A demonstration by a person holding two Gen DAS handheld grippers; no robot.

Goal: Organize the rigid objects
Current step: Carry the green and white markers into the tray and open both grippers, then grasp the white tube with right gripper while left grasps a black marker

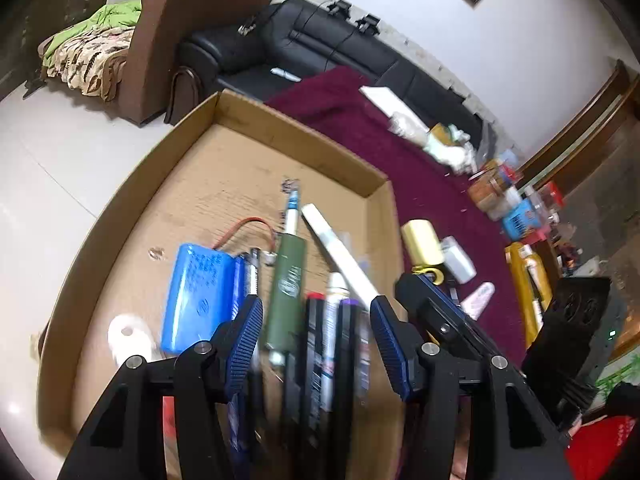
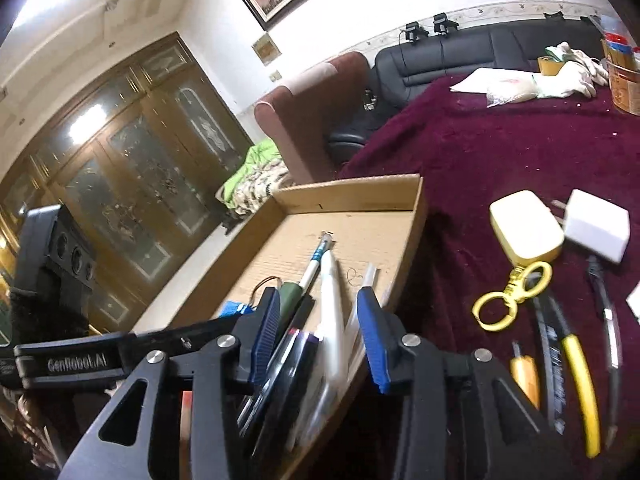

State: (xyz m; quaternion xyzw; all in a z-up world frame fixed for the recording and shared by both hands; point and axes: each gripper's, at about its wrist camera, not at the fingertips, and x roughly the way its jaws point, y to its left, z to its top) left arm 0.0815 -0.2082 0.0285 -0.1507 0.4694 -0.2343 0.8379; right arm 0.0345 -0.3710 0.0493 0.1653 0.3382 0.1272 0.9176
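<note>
Both grippers, left (image 1: pixel 316 334) and right (image 2: pixel 316 338), fingers parted and empty over stiff, light, slippery pens (image 1: pixel 328 352) in box (image 1: pixel 168 168); best gripped mid-barrel.

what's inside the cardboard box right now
In the cardboard box: a blue battery pack, green tube, white stick and several pens. The tongs hide the near end.

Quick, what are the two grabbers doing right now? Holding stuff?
Left gripper: open, holding nothing, above pens in the cardboard box.
Right gripper: open, holding nothing.
</note>
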